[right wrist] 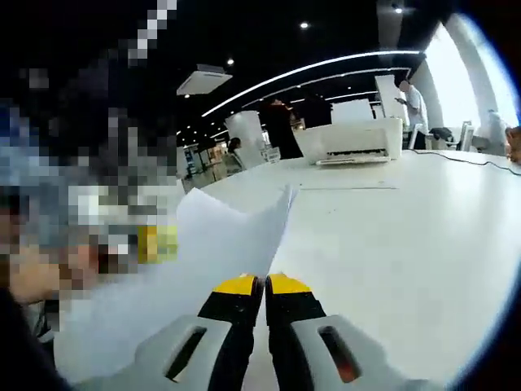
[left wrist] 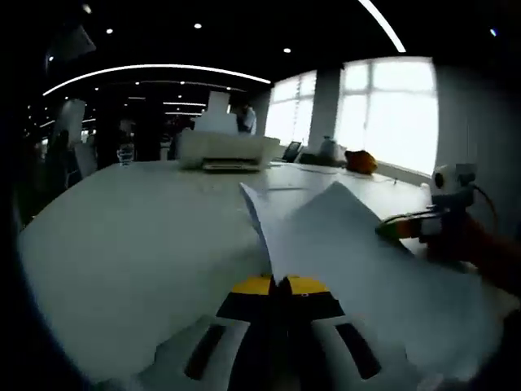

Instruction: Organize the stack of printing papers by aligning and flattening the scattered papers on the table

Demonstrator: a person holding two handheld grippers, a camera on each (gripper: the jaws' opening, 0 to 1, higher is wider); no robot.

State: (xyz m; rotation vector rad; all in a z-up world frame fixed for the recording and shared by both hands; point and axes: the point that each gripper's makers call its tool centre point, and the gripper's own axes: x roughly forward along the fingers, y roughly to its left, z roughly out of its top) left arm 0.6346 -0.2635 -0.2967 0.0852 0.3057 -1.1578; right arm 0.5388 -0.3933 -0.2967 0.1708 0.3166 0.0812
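Observation:
A stack of white printing paper (left wrist: 342,252) is held up over the white table (left wrist: 122,236), one corner pointing toward the printer. My left gripper (left wrist: 281,285) is shut on the stack's near edge, yellow tips pressed together. The right gripper (left wrist: 399,229) reaches in from the right and pinches the paper's far edge. In the right gripper view the same paper (right wrist: 220,244) spreads to the left from my right gripper (right wrist: 262,285), whose yellow tips are shut on it. The left gripper (right wrist: 159,243) shows as a yellow patch at the paper's left side.
A white printer (left wrist: 228,148) stands at the far end of the table (right wrist: 407,236), also seen as a printer (right wrist: 350,140) with a person (right wrist: 411,102) standing behind it. An orange object (left wrist: 361,160) lies near the windows. A cable (right wrist: 480,160) runs across the table.

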